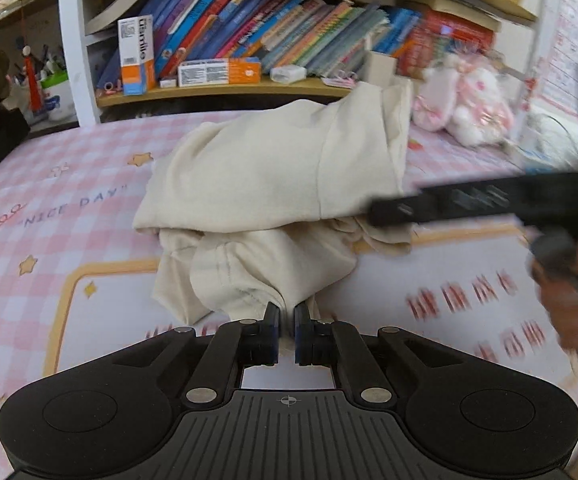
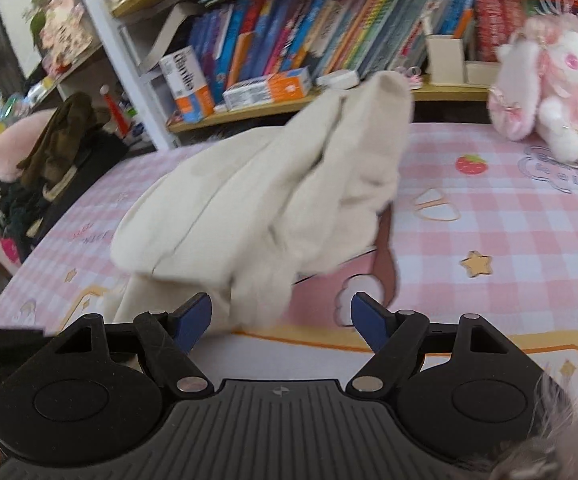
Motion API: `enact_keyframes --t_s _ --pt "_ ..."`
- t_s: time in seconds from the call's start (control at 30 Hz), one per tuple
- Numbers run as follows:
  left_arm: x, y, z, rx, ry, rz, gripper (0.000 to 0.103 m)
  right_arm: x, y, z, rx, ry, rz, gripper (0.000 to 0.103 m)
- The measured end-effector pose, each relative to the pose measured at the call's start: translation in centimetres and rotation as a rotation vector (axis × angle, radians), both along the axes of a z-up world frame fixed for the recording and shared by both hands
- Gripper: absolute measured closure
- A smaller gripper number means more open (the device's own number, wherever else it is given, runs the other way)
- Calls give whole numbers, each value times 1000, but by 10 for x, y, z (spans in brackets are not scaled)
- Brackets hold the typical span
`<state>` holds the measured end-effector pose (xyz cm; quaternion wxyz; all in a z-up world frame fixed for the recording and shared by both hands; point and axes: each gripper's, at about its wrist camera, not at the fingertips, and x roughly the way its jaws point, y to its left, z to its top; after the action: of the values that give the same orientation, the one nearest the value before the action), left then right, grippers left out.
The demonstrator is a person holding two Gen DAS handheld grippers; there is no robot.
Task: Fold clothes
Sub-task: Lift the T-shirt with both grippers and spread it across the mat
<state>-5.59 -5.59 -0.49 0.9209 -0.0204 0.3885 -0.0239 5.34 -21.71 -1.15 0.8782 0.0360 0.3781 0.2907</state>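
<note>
- The left claw is clenching a fold of the cream garment; its two fingers are standing almost together with cloth pinched between them at the near edge of the pile.
- The right claw is standing released, its blue pads spread wide; the garment's lower edge is hanging between them, and the pads are not pressing on it.
- In the left wrist view the right claw is showing as a blurred black bar at the right edge, with a hand behind it.
- The garment is lying bunched in the middle of a pink checked bedspread, with one part rising towards the bookshelf behind it.
- The bedspread is showing the words "NICE DAY" in pale letters, along with small stars and a strawberry; the red characters nearer the hand are too blurred to read.
- On the shelf a white and orange box is standing upright, carrying a word that looks like "Clarilie"; I cannot tell the exact spelling.
- A second orange and white box is lying flat beside it, its print too small to read.
- Rows of colourful books are leaning behind the boxes; their spine titles are unreadable.
- A pink and white plush rabbit is sitting on the bedspread to the right of the garment.
</note>
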Motion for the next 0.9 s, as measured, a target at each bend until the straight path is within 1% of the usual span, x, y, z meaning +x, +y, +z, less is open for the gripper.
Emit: enact_keyframes --t_s 0.07,0.13,0.2,0.23,0.27,0.3,0.37,0.47,0.53,0.6,0.63,0.67,0.7,0.77,0.8,0.83,0.87,0.9 --pt "-13 4 1 1 2 -23 97 -5 13 0 -12 2 23 26" --pt "-21 12 3 -11 1 -26 97 -12 26 3 -19 -4 60 40" --pt "-27 23 5 -27 -5 -15 97 -17 39 7 -18 -10 115 81" --pt "-29 29 7 -29 -9 -8 97 -18 43 13 1 -7 134 88" --pt "-32 35 8 -32 -14 -2 97 -18 47 19 23 -4 152 92" --pt "-34 42 11 -33 -24 6 97 -16 47 28 64 -6 152 93" --pt "-39 57 17 -34 -46 23 97 -10 39 59 187 -61 112 94" --pt "-45 85 33 -44 -94 82 97 1 17 112 306 -194 -24 94" --pt "-50 105 46 -54 -132 132 97 6 -12 140 385 -259 -148 94" --pt "-54 124 56 -66 -162 174 97 6 -42 151 397 -314 -285 94" --pt "-54 131 59 -73 -170 180 97 6 -57 156 400 -341 -354 94" --pt "-54 136 59 -80 -168 174 95 5 -68 156 367 -349 -418 94" --pt "-53 139 57 -87 -152 153 91 7 -77 143 316 -297 -463 94" --pt "-50 138 49 -98 -93 101 85 12 -95 114 209 -174 -545 94" --pt "-48 134 43 -92 -55 71 80 15 -104 99 155 -112 -585 94" --pt "-47 131 39 -83 -38 60 78 18 -113 85 101 -49 -624 94" --pt "-47 128 35 -74 -24 50 76 15 -116 72 78 -13 -632 94" --pt "-47 126 32 -65 -9 39 70 11 -117 60 60 18 -635 94"
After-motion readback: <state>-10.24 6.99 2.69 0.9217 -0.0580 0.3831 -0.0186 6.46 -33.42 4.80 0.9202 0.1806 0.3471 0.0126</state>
